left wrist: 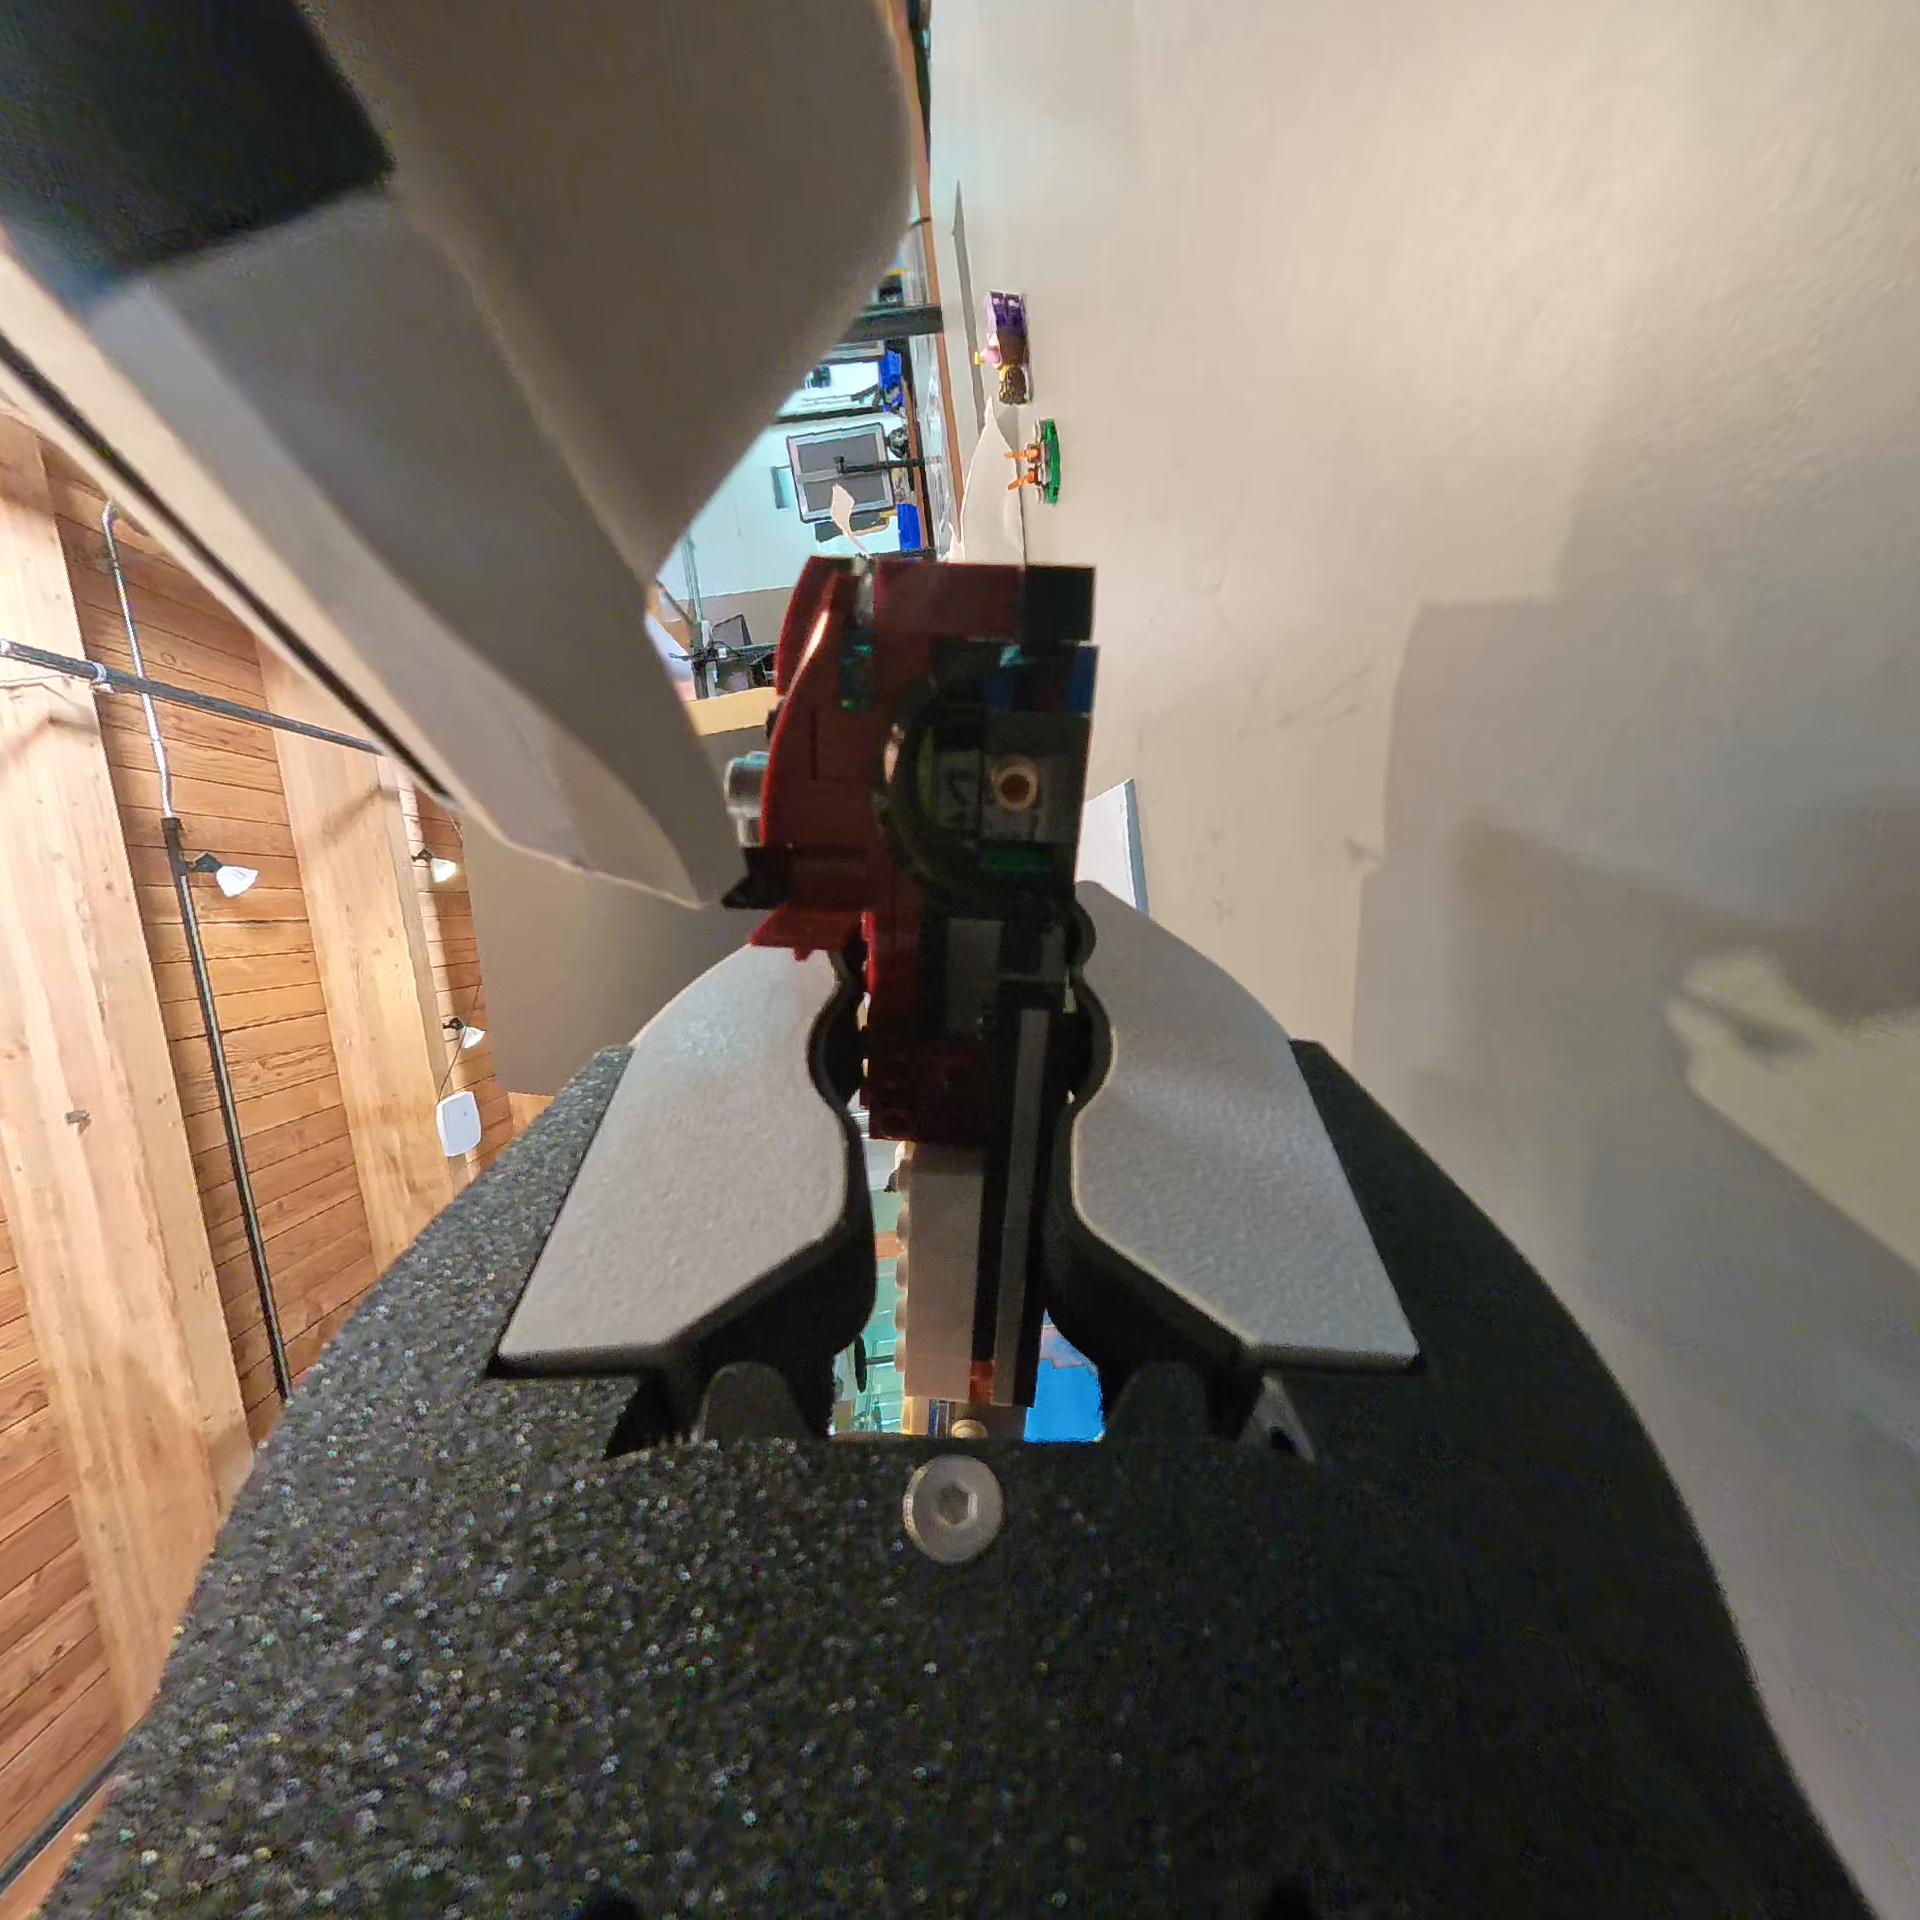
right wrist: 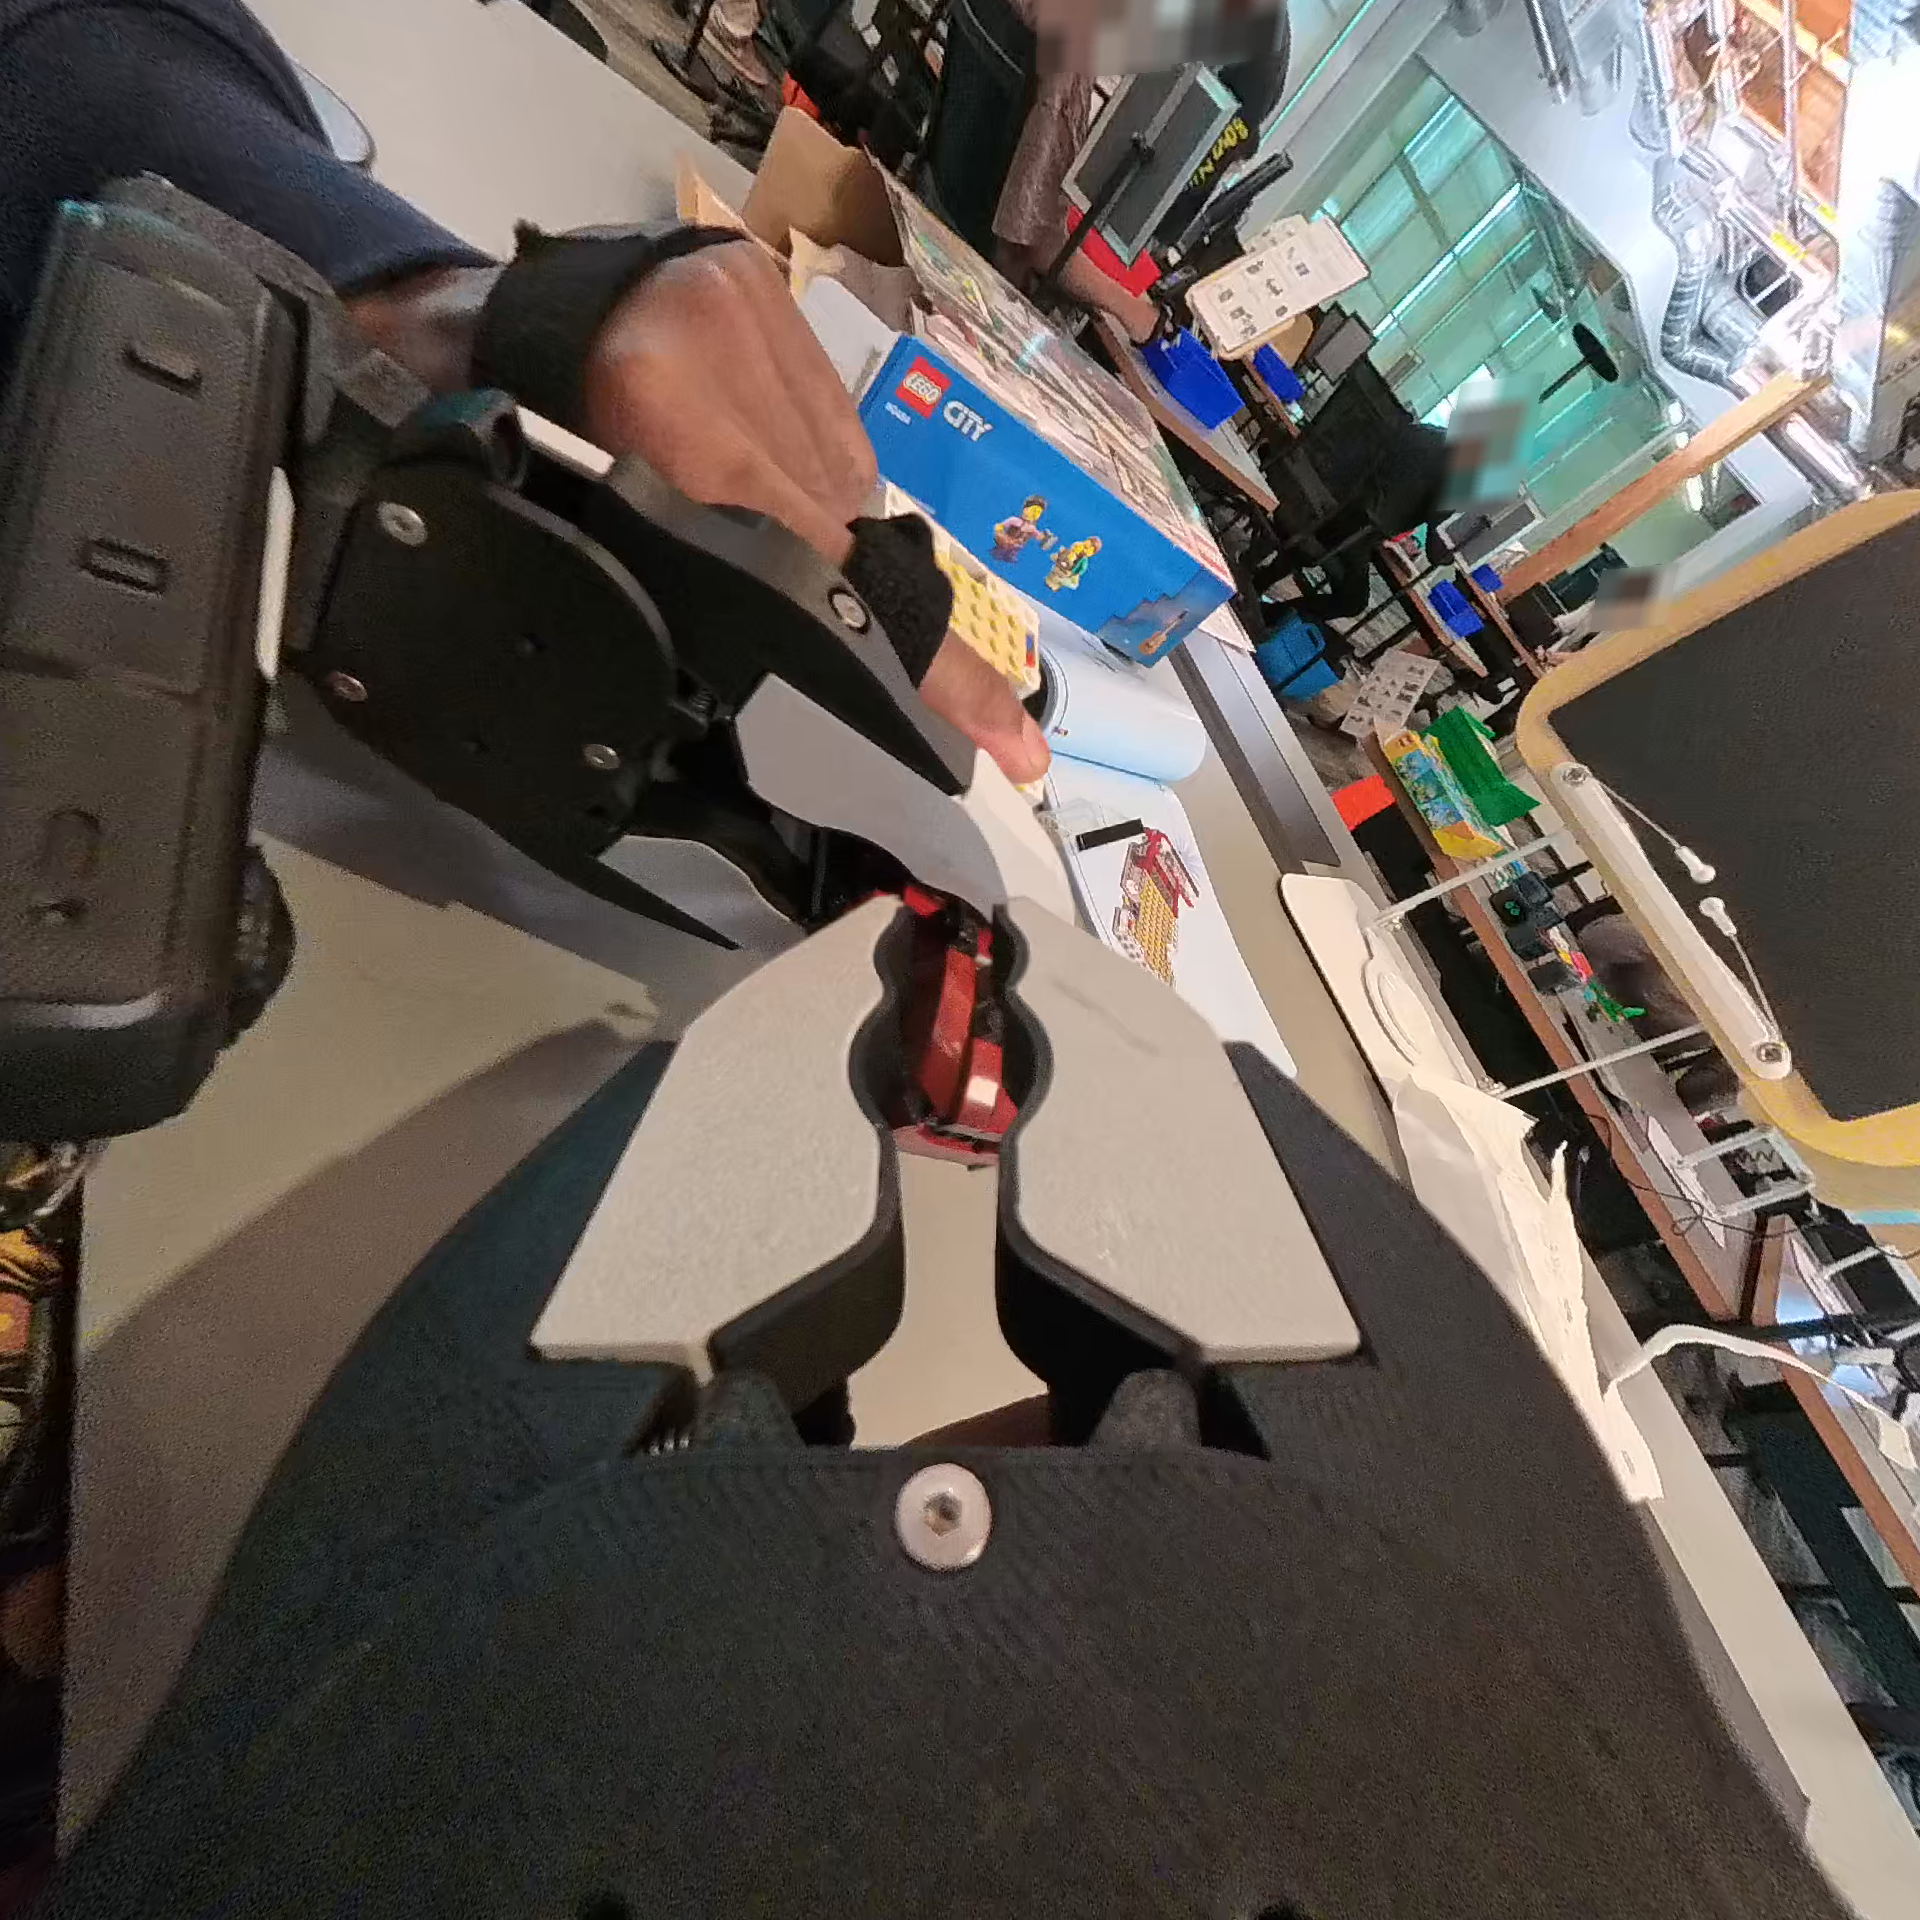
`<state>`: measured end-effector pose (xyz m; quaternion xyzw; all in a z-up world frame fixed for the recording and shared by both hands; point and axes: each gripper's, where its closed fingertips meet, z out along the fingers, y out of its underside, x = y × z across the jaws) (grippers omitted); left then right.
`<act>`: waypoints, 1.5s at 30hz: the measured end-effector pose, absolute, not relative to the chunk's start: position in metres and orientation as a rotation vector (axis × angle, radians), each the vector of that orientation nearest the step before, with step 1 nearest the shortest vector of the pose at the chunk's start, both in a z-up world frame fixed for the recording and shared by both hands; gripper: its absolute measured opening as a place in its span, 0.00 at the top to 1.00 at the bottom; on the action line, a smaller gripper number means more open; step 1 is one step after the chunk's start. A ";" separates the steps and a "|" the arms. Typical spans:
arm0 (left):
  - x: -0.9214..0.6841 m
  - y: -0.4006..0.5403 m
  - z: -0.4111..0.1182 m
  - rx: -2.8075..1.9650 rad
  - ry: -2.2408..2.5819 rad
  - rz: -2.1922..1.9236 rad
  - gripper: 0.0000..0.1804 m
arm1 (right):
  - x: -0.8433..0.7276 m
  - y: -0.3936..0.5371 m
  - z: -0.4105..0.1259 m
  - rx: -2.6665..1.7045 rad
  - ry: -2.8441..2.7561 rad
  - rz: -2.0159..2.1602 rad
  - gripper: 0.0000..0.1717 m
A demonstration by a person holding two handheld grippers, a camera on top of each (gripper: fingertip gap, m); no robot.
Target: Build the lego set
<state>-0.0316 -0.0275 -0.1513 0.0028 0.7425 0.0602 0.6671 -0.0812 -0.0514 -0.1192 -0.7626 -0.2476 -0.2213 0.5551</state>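
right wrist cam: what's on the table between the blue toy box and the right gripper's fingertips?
A pale blue roll and an open instruction sheet lie between the blue box and the right gripper; the left gripper crosses in front. Right wrist view.

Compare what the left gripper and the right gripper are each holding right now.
The left gripper clamps a tall red-and-black brick model that stands well past its fingertips. The right gripper, jaws narrower, holds a slim red brick part tucked between its fingers. Both grip red brick pieces above the pale table.

Left gripper (left wrist: 961, 997) clamps a dark-red and grey brick model (left wrist: 935, 831); right gripper's finger (left wrist: 582, 582) approaches from 11 o'clock.
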 end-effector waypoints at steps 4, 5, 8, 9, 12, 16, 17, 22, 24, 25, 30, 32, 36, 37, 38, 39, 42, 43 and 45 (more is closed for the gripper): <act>-0.031 -0.030 -0.152 0.021 1.676 0.134 0.81 | -0.078 -0.049 -0.126 -1.831 -0.600 -0.564 0.93; -0.031 -0.030 -0.152 0.025 1.675 0.133 0.81 | -0.078 -0.049 -0.127 -1.835 -0.605 -0.574 0.94; -0.031 -0.030 -0.152 0.026 1.678 0.136 0.81 | -0.077 -0.048 -0.129 -1.841 -0.601 -0.590 0.96; -0.031 -0.029 -0.152 0.027 1.677 0.138 0.81 | -0.077 -0.048 -0.129 -1.842 -0.598 -0.594 0.96; -0.031 -0.029 -0.152 0.028 1.679 0.144 0.81 | -0.077 -0.048 -0.129 -1.845 -0.583 -0.610 0.96; -0.030 -0.027 -0.153 0.027 1.686 0.156 0.81 | -0.076 -0.048 -0.131 -1.855 -0.536 -0.620 0.96; -0.030 -0.026 -0.154 0.025 1.688 0.158 0.81 | -0.075 -0.048 -0.131 -1.856 -0.523 -0.625 0.96; -0.030 -0.025 -0.154 0.020 1.692 0.168 0.81 | -0.074 -0.047 -0.132 -1.855 -0.474 -0.651 0.96; -0.029 -0.024 -0.155 0.019 1.694 0.171 0.81 | -0.074 -0.047 -0.133 -1.857 -0.461 -0.651 0.96; -0.029 -0.024 -0.155 0.020 1.695 0.170 0.81 | -0.074 -0.047 -0.133 -1.856 -0.459 -0.651 0.96; -0.029 -0.023 -0.156 0.020 1.698 0.169 0.81 | -0.073 -0.048 -0.133 -1.854 -0.460 -0.658 0.96; -0.029 -0.023 -0.156 0.020 1.697 0.160 0.81 | -0.074 -0.048 -0.133 -1.847 -0.469 -0.663 0.96; -0.030 -0.023 -0.156 0.024 1.690 0.148 0.81 | -0.075 -0.049 -0.133 -1.836 -0.488 -0.646 0.96; -0.030 -0.023 -0.156 0.025 1.690 0.144 0.81 | -0.075 -0.049 -0.134 -1.837 -0.489 -0.635 0.96; -0.030 -0.024 -0.156 0.027 1.687 0.140 0.81 | -0.075 -0.049 -0.134 -1.838 -0.494 -0.628 0.96; -0.030 -0.023 -0.156 0.029 1.684 0.138 0.81 | -0.076 -0.049 -0.134 -1.839 -0.500 -0.623 0.96; -0.031 -0.023 -0.157 0.032 1.680 0.128 0.81 | -0.078 -0.050 -0.134 -1.836 -0.521 -0.613 0.96; -0.031 -0.023 -0.157 0.031 1.679 0.124 0.81 | -0.080 -0.050 -0.134 -1.832 -0.532 -0.601 0.94; -0.032 -0.019 -0.158 0.024 1.680 0.117 0.81 | -0.085 -0.052 -0.130 -1.810 -0.561 -0.567 0.91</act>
